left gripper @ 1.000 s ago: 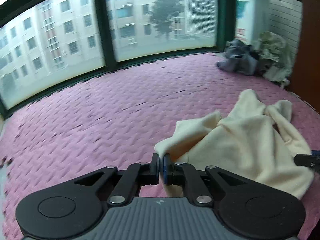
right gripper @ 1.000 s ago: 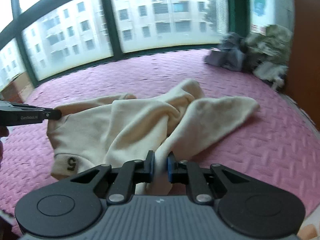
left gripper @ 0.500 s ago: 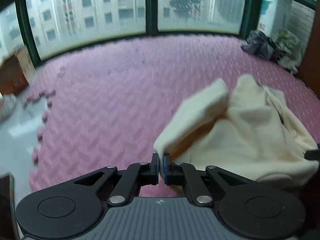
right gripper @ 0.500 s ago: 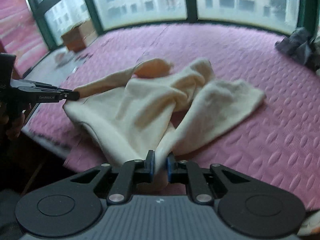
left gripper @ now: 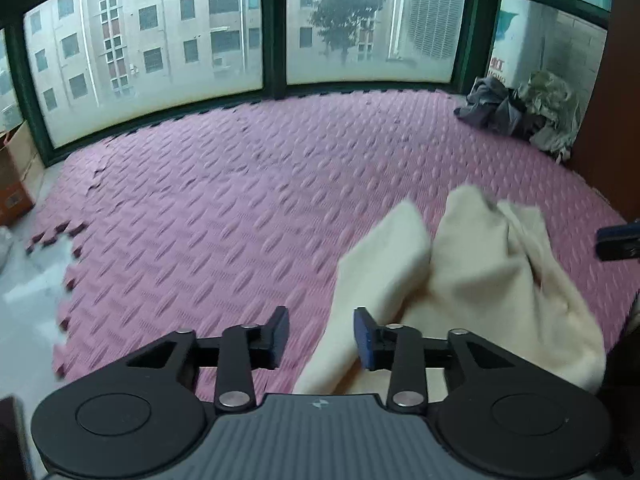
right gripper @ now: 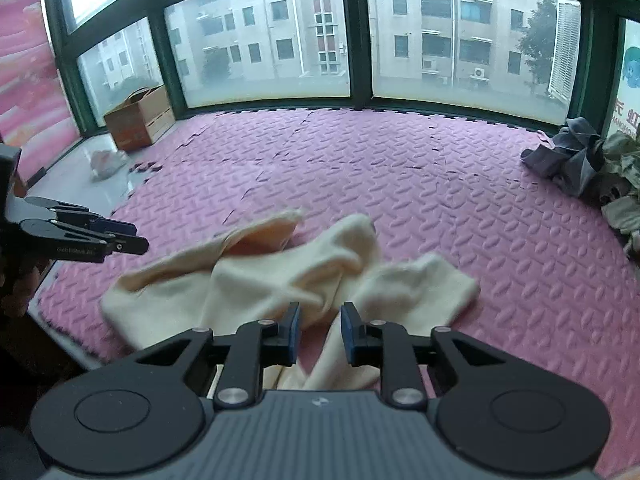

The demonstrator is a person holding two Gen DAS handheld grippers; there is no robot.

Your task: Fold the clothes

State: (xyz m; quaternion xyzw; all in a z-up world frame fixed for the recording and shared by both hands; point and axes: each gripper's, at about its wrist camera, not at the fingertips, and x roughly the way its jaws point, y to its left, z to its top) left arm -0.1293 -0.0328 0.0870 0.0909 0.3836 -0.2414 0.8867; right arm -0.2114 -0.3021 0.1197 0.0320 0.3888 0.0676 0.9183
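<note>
Below the left wrist camera, left claw (left gripper: 321,336) parted, just been opening, cloth fold lying between but unpinched. Cream garment (left gripper: 480,280) slumped on pink foam mat (left gripper: 200,220), near right. Soft, light, floppy by the look; likely to sag unless taken at hems or corners.

Under the right wrist camera, right claw (right gripper: 320,334) slightly apart, just been opening, gripping nothing. Garment crumpled near centre; grey clothes pile (right gripper: 568,160) far right.
</note>
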